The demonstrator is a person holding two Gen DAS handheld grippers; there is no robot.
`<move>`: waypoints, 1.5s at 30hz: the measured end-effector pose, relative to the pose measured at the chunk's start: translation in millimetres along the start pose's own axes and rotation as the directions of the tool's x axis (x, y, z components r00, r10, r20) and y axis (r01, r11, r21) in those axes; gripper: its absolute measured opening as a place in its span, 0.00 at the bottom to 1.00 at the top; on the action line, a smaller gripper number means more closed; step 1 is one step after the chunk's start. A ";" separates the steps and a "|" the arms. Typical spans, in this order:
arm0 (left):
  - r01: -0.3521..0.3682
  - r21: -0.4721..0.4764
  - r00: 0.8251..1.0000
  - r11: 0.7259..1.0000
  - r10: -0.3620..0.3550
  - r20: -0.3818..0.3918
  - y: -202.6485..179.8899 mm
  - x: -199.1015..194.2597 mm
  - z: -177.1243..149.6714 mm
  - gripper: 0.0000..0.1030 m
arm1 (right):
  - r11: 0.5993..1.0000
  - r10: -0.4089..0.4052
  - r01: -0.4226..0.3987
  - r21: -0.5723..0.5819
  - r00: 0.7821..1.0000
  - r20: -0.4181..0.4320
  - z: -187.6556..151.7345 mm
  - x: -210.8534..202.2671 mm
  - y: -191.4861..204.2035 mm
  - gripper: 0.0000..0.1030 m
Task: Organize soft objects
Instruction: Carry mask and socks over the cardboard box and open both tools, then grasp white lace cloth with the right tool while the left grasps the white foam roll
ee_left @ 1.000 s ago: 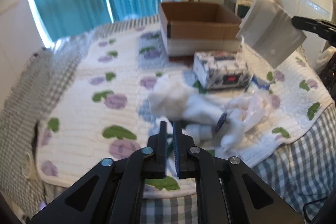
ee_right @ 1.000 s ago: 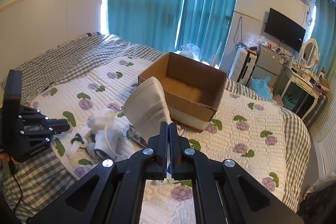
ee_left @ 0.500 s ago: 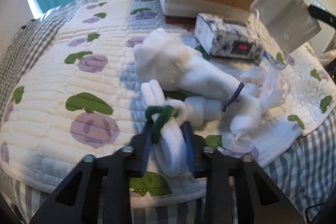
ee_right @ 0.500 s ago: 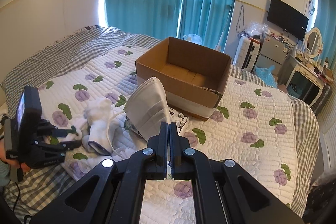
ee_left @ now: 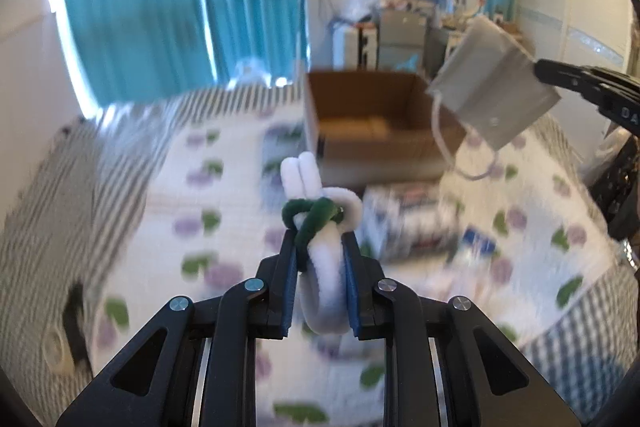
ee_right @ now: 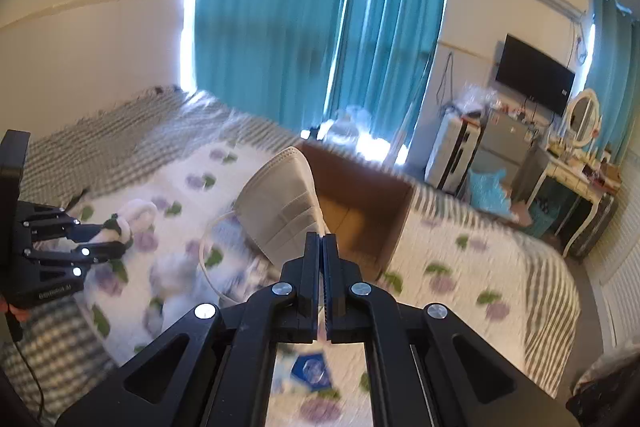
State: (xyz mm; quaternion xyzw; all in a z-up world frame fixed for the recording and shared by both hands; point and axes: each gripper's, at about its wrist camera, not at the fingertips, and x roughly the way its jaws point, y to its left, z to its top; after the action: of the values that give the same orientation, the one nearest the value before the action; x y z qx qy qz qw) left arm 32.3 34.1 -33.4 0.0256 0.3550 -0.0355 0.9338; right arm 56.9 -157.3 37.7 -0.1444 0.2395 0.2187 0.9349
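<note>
The left gripper point(ee_left: 319, 259) has its jaws pinching a white fuzzy bundle tied with a green band point(ee_left: 316, 227), held above the bed point(ee_left: 224, 187), while the right gripper point(ee_right: 322, 251) has its jaws pressed together on the edge of a folded face mask point(ee_right: 282, 205). Neither is yet in the cardboard box point(ee_left: 372, 123) at about 1 o'clock in the left view, so I judge both drops remain. More soft white things point(ee_right: 172, 271) lie on the bed at 9 o'clock in the right view, too blurred to identify, and the box's inside is only partly visible.
</note>
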 end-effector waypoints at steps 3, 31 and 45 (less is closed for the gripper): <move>0.014 0.024 0.998 1.000 -0.015 0.063 -9.1 5.9 38.4 0.20 | 1.000 -0.022 0.022 0.020 0.999 0.029 27.8 10.7 -14.5 0.01; 0.027 0.086 0.997 0.996 -0.033 0.076 -47.8 194.3 132.5 0.69 | 0.968 0.054 -0.015 0.252 0.987 -0.148 10.6 238.7 -112.7 0.32; 0.008 0.067 0.986 0.998 -0.019 0.165 -33.9 56.0 123.2 0.86 | 0.978 -0.116 0.127 0.166 0.990 -0.076 41.2 65.8 -78.1 0.79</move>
State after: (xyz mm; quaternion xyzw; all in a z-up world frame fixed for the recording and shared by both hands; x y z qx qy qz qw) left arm 152.6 -11.3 20.6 0.0511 0.2748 -0.0554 0.9585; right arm 162.1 -186.9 51.7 -0.0855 0.2787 0.1351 0.9470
